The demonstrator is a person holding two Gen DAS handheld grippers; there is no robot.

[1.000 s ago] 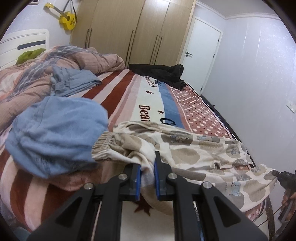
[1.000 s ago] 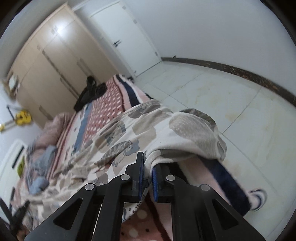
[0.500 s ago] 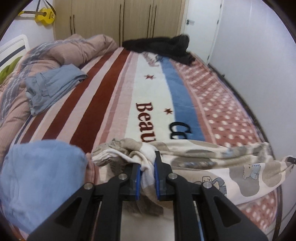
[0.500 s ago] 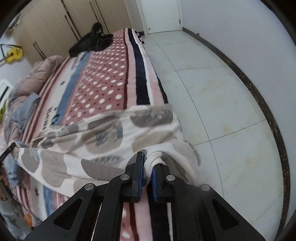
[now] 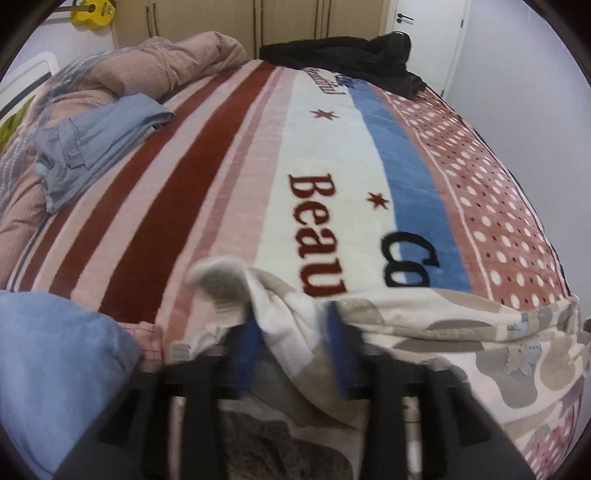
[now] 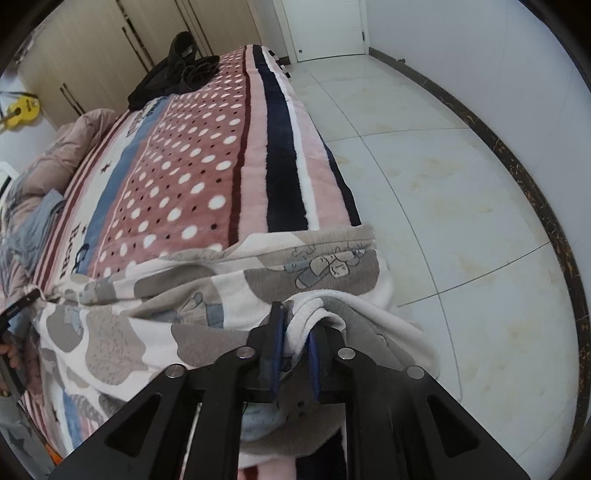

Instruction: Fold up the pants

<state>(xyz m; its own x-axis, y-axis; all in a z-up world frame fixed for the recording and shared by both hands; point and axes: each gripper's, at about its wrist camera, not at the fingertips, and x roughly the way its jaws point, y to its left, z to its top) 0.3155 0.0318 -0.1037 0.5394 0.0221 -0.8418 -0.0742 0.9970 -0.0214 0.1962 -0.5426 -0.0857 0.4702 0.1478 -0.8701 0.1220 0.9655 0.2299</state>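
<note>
Pants (image 5: pixel 461 332) in that fleecy cream-and-grey blob print are laid across the near end of the bed (image 5: pixel 332 155), stretched sideways over the striped and polka-dot blanket. In the left wrist view, the waistband end is bunched up at about 6 o'clock, right where the left gripper (image 5: pixel 291 354) sits. Its blue-padded fingers (image 5: pixel 245 354) are seen spreading apart, with a fold of the fabric draped loose between them, not squeezed. Pretty blurry there, tbh.

In the right wrist view, the other end of the pants (image 6: pixel 221 314) is hung over the bed's edge near the tiled floor (image 6: pixel 443 184). The right gripper (image 6: pixel 295 354) is at 6 o'clock, its fingers (image 6: pixel 275 343) only just being eased open, a white roll of cloth wedged between the pads and touching both.

Other stuff on the bed: a blue garment (image 5: pixel 92 144) at 10 o'clock, black clothes (image 5: pixel 343 59) at 12, and a blue bundle (image 5: pixel 55 369) at 8. A yellow ukulele (image 5: pixel 92 11) is hung on the wall at 11.
</note>
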